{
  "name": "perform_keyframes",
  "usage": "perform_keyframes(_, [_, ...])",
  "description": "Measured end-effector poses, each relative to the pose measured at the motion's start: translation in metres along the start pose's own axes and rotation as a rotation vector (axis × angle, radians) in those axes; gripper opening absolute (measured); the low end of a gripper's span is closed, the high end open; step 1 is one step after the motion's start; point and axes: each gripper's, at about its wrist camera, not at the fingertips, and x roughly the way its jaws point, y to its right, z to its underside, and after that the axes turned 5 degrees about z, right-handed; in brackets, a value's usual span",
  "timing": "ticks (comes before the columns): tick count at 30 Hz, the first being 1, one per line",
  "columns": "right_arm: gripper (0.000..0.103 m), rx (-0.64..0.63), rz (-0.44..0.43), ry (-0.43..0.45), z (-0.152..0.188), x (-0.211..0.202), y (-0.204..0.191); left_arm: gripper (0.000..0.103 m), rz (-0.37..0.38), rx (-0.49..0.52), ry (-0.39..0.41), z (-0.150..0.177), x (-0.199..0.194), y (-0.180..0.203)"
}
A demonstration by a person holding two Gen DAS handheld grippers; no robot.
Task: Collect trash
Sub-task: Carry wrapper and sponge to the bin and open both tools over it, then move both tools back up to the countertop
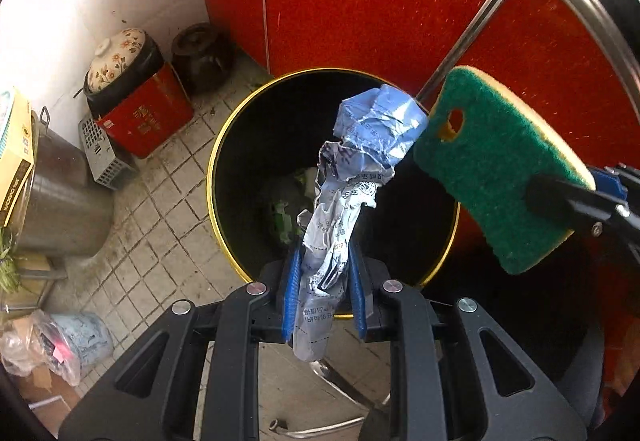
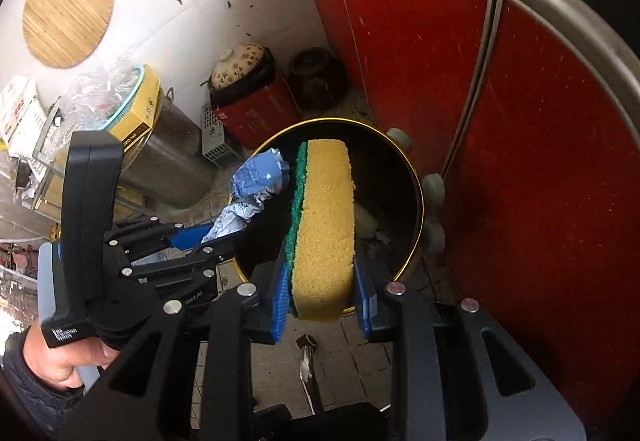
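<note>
A round black trash bin with a gold rim point(image 1: 218, 157) point(image 2: 418, 201) stands on the tiled floor below both grippers, with some green and pale scraps at its bottom. My left gripper point(image 1: 324, 265) is shut on a crumpled blue-and-white printed wrapper point(image 1: 360, 157), which sticks out over the bin's mouth. My right gripper point(image 2: 322, 273) is shut on a yellow sponge with a green scouring side point(image 2: 326, 225), also held above the bin. In the left wrist view the sponge point(image 1: 492, 165) shows beside the wrapper. The wrapper point(image 2: 260, 177) and the left gripper point(image 2: 200, 237) appear left of the sponge.
A red cabinet front point(image 1: 400, 1) rises behind the bin, with a metal bar point(image 1: 476, 21) across it. To the left stand a red tin point(image 1: 148, 121) under a flowered lidded pot, a dark jar point(image 1: 202, 55), a steel pot point(image 1: 56, 201) and a small grey basket point(image 1: 102, 153). A person's hand point(image 2: 60, 357) holds the left gripper.
</note>
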Motion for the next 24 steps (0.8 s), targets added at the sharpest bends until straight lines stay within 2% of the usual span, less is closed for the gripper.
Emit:
perform_keyframes(3, [0.027,0.002,0.003,0.0,-0.01,0.006,0.0,0.021,0.006,-0.004,0.006,0.0,0.001,0.0])
perform_keyframes(4, [0.028,0.004,0.002,0.0,-0.008,0.005,0.005,0.024,0.007,-0.007,0.008,-0.002,0.002,0.001])
perform_keyframes(5, [0.038,0.008,0.003,-0.006,-0.01,0.007,0.005,0.029,0.009,-0.015,0.015,-0.002,0.001,0.0])
perform_keyframes(6, [0.048,0.017,0.012,-0.004,-0.015,0.009,0.006,0.053,0.012,-0.026,0.023,-0.003,0.0,-0.001])
perform_keyframes(7, [0.064,0.023,0.016,0.008,-0.017,0.009,0.006,0.076,0.011,-0.034,0.032,-0.004,-0.001,-0.002])
perform_keyframes(9, [0.068,0.025,0.01,0.02,-0.02,0.007,0.006,0.078,-0.01,-0.045,0.068,-0.004,-0.008,-0.004])
perform_keyframes(16, [0.068,0.026,0.004,0.033,-0.015,0.0,0.013,0.078,-0.018,-0.061,0.068,-0.006,-0.012,-0.009])
perform_keyframes(21, [0.069,0.016,0.005,0.078,-0.009,-0.022,0.015,0.078,-0.023,-0.028,0.09,-0.007,-0.027,0.003])
perform_keyframes(24, [0.072,0.018,0.0,0.118,-0.005,-0.047,0.015,0.081,-0.035,0.027,0.134,-0.008,-0.049,0.019])
